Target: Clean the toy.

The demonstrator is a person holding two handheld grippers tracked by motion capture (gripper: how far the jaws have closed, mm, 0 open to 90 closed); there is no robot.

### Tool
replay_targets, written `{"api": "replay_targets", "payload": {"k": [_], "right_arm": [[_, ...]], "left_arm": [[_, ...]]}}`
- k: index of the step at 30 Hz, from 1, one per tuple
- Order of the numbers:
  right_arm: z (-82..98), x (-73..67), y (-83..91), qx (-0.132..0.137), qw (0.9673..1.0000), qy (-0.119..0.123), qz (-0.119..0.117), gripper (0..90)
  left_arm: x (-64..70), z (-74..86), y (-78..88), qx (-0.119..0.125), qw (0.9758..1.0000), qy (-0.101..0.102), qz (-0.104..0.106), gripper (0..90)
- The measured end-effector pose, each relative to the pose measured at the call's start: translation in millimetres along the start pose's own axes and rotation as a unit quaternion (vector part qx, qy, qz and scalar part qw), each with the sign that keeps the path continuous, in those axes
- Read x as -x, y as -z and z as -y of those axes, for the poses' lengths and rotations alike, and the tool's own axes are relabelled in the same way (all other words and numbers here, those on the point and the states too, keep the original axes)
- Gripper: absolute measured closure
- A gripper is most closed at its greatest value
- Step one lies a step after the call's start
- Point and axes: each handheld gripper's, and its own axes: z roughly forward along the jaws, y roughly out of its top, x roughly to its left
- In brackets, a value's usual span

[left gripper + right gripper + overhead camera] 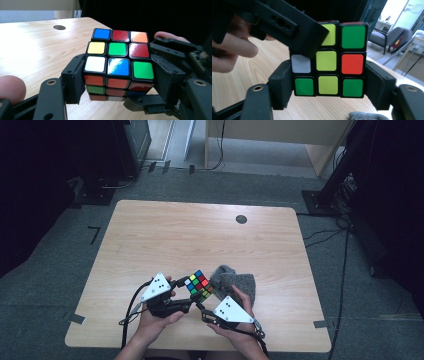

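colours: scrambled cube with black frame and glossy stickers in blue, red, orange, yellow, green and white; the top face in the left gripper view reads blue-red-orange in its far row
cube place: lifted off the pale wood counter near its front edge, between both hands, with a grey knit cloth lying just beside it on the right
left gripper: fingers pinching the cube on two opposite sides of the lower layers, pads flat against the black edges; looks like a firm hold
right gripper: fingers straddle the bottom row of the green/yellow face; left pad sits tight to the cube, right pad looks close but contact is hard to confirm, so I take it as not clamped
step in hand (judgement): one gripper anchors the cube while the other takes a layer to turn it
do it well: keep the left pinch steady and square so the anchored layers don't slip; the stickers are slick
do it well: seat the right pads on one layer only, centred on that row, not bridging the seam to the next row
do it well: close fully before rotating, then turn about the cube's own axis, not by dragging sideways
risk: the left gripper's finger crosses the upper corner of the face in the right gripper view, so the two tools may collide in a turn
risk: a half-aligned layer will jam; square up first
cloth: keep the cube above it, not snagged
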Motion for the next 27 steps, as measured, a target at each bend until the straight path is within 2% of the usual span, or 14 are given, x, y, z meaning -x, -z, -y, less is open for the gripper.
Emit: {"api": "replay_targets", "payload": {"k": [4,7,8,11,12,14,15,17,19,20,23,25,27], "right_arm": [[-1.1,-1.2,0.4,-0.008,1.0,-0.001,0.003,33.5],[-1.9,2.5,1.8,-0.013,0.9998,-0.014,-0.003,34.7],[-1.8,4.7,2.1,-0.022,0.9996,-0.016,0.0,34.7],[1.9,14.0,3.4,-0.039,0.9986,-0.037,0.002,34.8],[2.6,16.9,4.0,-0.045,0.998,-0.044,0.004,34.8],[1.8,23.1,5.5,-0.057,0.9967,-0.058,0.004,34.8],[0.4,26.1,6.7,-0.062,0.9957,-0.069,0.0,34.8],[-3.9,30.6,8.9,-0.072,0.9938,-0.084,-0.007,34.7],[-8.7,31.6,10.4,-0.08,0.992,-0.097,-0.011,34.7],[-10.9,31.3,10.8,-0.085,0.9909,-0.104,-0.014,34.7],[-15.4,28.7,9.7,-0.102,0.9871,-0.12,-0.026,34.7],[-16.8,26.4,8.8,-0.111,0.9851,-0.128,-0.029,34.7],[-18.6,24.5,8.3,-0.12,0.9833,-0.134,-0.031,34.7]], "left_arm": [[-2.5,1.3,-0.2,0.002,1.0,0.002,0.007,33.9],[-4.0,1.5,2.7,0.013,0.9997,-0.02,0.003,29.9],[-4.3,1.0,4.2,0.015,0.9995,-0.027,-0.002,27.3],[-8.0,-0.5,9.1,0.026,0.9991,-0.035,-0.001,22.8],[-9.2,0.0,10.1,0.026,0.9985,-0.047,-0.006,22.3],[-10.0,3.4,10.3,0.016,0.9956,-0.088,-0.03,21.2],[-10.0,5.9,9.7,0.009,0.9932,-0.109,-0.038,20.7],[-7.9,11.5,6.8,-0.004,0.9864,-0.154,-0.057,20.2],[-3.7,16.2,2.7,-0.011,0.981,-0.183,-0.064,20.3],[-0.5,18.3,0.1,-0.015,0.9774,-0.199,-0.069,21.1],[9.1,25.1,-7.3,-0.034,0.9633,-0.252,-0.085,21.6],[13.2,29.3,-11.0,-0.041,0.955,-0.277,-0.097,21.4],[15.1,31.7,-13.1,-0.043,0.9496,-0.292,-0.105,21.1]]}}
